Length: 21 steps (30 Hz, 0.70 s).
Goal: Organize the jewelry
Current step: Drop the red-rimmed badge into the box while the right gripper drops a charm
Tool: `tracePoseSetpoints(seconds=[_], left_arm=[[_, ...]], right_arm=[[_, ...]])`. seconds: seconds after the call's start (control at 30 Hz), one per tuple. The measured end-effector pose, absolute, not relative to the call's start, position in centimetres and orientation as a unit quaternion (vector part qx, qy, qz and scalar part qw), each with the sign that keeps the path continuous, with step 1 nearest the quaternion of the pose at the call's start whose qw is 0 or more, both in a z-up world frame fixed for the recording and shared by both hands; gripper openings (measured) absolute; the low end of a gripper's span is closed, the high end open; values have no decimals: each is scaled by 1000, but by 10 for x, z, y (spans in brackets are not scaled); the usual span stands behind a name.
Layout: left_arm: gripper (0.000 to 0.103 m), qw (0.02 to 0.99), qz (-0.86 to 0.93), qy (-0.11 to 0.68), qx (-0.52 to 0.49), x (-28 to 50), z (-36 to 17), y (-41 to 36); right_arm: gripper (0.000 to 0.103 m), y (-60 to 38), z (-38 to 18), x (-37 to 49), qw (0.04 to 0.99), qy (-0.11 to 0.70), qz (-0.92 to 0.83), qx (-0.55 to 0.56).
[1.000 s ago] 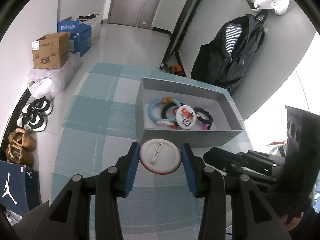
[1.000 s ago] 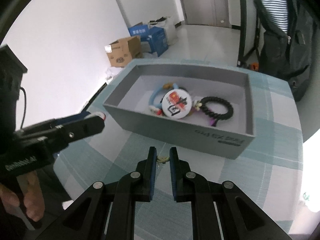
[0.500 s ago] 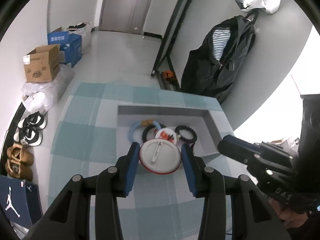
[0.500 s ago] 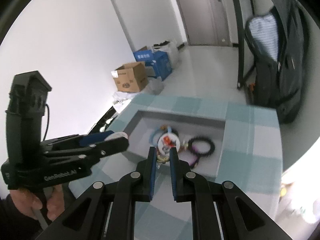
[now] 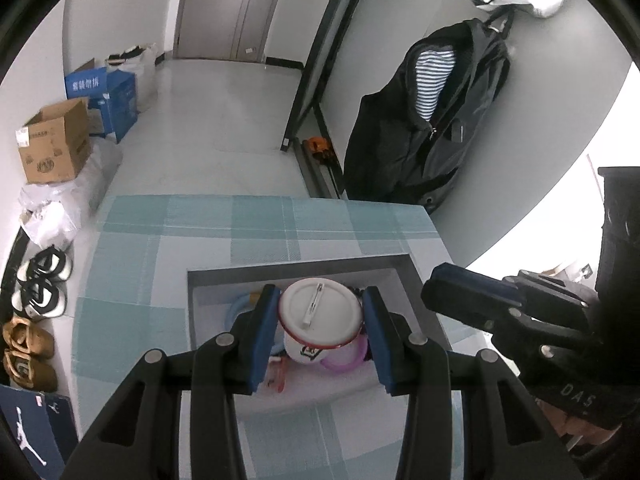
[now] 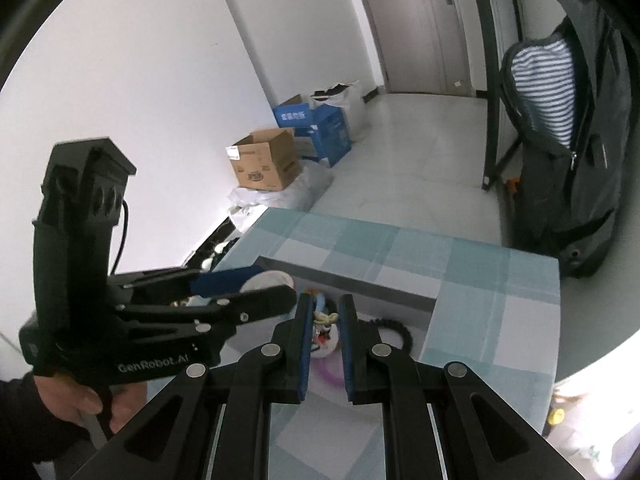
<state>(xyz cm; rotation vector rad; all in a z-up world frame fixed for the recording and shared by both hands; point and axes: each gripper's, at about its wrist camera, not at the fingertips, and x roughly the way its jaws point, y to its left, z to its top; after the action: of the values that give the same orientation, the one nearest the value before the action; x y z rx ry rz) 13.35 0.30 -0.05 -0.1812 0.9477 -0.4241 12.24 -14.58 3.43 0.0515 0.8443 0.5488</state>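
Observation:
My left gripper (image 5: 318, 316) is shut on a round white pin badge (image 5: 318, 314) with a red rim, pin side up, held above the grey jewelry box (image 5: 296, 270). Under it lie another badge (image 5: 306, 350), a pink ring (image 5: 344, 358) and a light blue bangle (image 5: 236, 310). My right gripper (image 6: 325, 318) is shut on a small yellowish trinket (image 6: 323, 317) and hovers over the same box (image 6: 360, 284), where a black bead bracelet (image 6: 394, 326) lies. The left gripper also shows in the right wrist view (image 6: 256, 286), beside the right one.
The box sits on a table with a teal and white checked cloth (image 5: 260, 224). A black backpack (image 5: 424, 120) leans against the wall beyond the table. Cardboard and blue boxes (image 5: 56, 148) and shoes (image 5: 38, 288) are on the floor at the left.
Both grippers have risen and moved forward over the box with their items still held. The box now lies directly beneath the fingertips instead of ahead of them.

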Motion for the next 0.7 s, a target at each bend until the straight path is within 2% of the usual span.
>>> tracePoseSetpoints(seconds=[0.37, 0.7], left_arm=[[37, 848, -214, 473, -105, 151, -17, 0], [37, 844, -227, 472, -117, 156, -21, 2]], right_arm=[[12, -156, 16, 148, 868, 417, 258, 73], [12, -153, 2, 155, 860, 434, 257, 73]])
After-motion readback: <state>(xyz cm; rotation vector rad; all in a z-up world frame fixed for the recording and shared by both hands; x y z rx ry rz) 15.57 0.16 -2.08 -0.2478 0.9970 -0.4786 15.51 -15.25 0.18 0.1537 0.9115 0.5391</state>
